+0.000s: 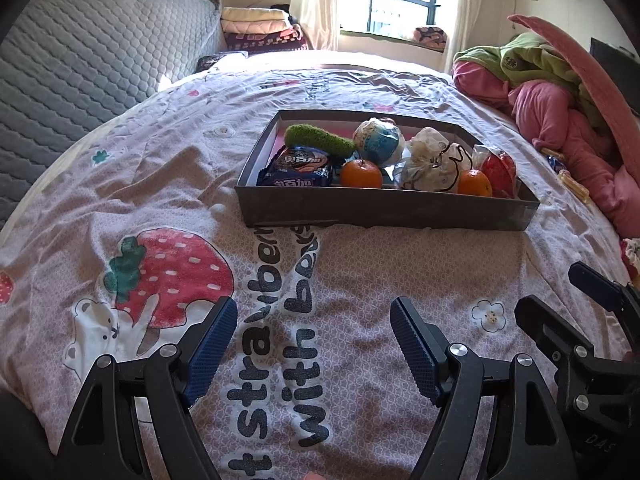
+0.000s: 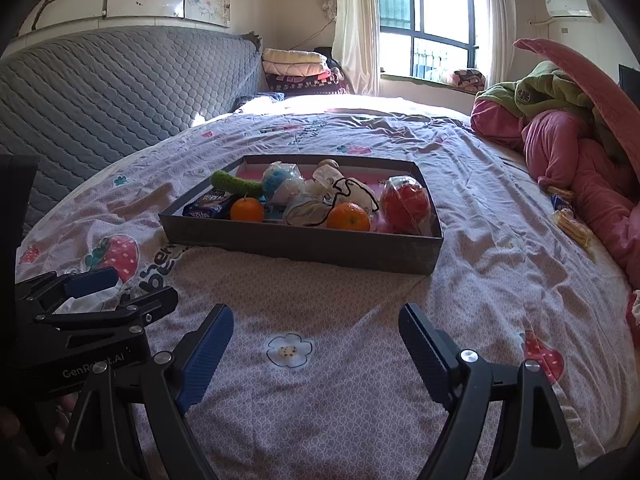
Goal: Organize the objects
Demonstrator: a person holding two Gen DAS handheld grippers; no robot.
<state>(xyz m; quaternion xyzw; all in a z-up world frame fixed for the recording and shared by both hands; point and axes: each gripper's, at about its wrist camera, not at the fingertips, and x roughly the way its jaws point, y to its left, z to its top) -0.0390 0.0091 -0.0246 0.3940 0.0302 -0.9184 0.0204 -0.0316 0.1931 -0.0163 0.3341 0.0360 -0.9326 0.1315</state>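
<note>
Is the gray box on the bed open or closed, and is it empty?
Open and not empty. The box has no lid on it, and inside lie two oranges, a green toy and wrapped items.

light: daylight from window (image 2: pixel 432 28), blown out | glare: far bed (image 2: pixel 360 104) washed white | shadows: soft, under box (image 2: pixel 300 244) | near bed dimmer | focus: sharp | edges: fisheye bend, black corner vignette

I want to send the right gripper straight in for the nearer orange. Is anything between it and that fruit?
Yes: the box's near wall stands in front of the orange. The right gripper must go over it; only bedspread lies before it.
</note>
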